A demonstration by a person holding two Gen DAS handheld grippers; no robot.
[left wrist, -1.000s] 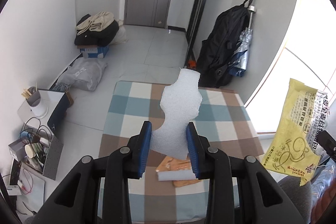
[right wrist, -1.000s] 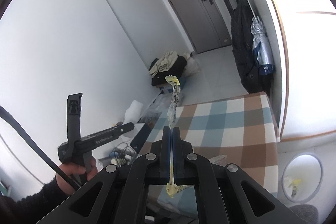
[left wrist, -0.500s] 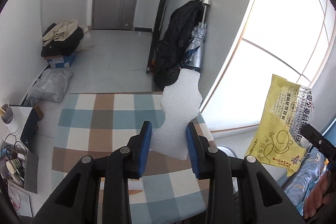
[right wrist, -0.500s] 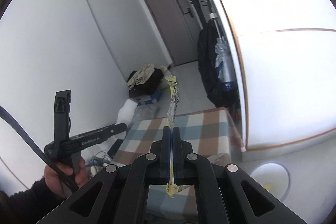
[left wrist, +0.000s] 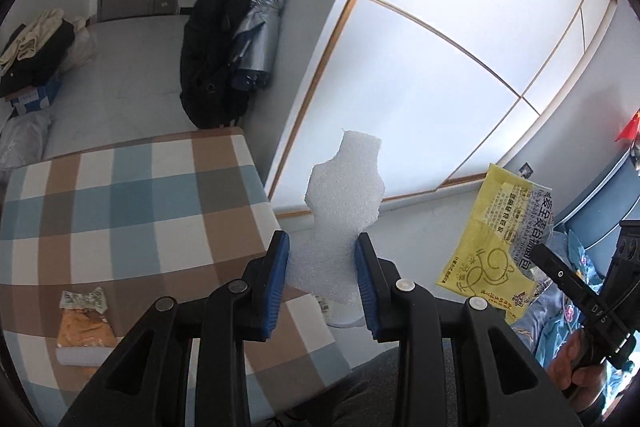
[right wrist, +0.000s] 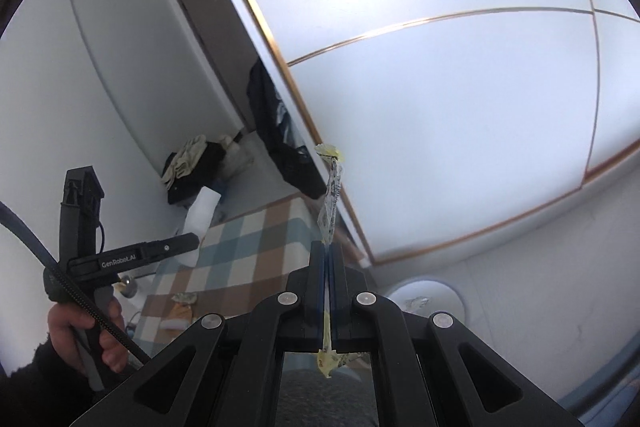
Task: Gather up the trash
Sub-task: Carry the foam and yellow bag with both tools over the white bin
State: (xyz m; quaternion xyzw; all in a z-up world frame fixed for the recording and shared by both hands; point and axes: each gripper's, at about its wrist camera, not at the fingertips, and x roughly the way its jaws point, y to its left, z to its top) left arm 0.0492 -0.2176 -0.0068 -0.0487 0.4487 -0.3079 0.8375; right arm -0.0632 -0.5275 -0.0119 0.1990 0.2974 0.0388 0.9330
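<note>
My left gripper (left wrist: pixel 323 251) is shut on a ragged white foam sheet (left wrist: pixel 344 203) that stands up between its blue pads, past the right edge of the checked table (left wrist: pixel 132 203). My right gripper (right wrist: pixel 328 247) is shut on a yellow printed wrapper (right wrist: pixel 331 195), seen edge-on there and flat in the left wrist view as the wrapper (left wrist: pixel 496 239) at the right. An orange packet with a white roll (left wrist: pixel 82 327) and a crumpled wrapper (left wrist: pixel 82 301) lie on the table's near left. A white round bin (right wrist: pixel 430 301) with trash inside stands on the floor below the window.
A big frosted window (left wrist: pixel 460 59) fills the wall to the right. A black coat and a grey umbrella (left wrist: pixel 224 39) hang beyond the table. Clothes and bags (left wrist: pixel 28 47) are piled by the door. Blue patterned bedding (left wrist: pixel 572 291) is at the far right.
Both views have swung to the right, away from the door and table toward the window wall. The white bin has come closer in the right wrist view. Both grips are unchanged.
</note>
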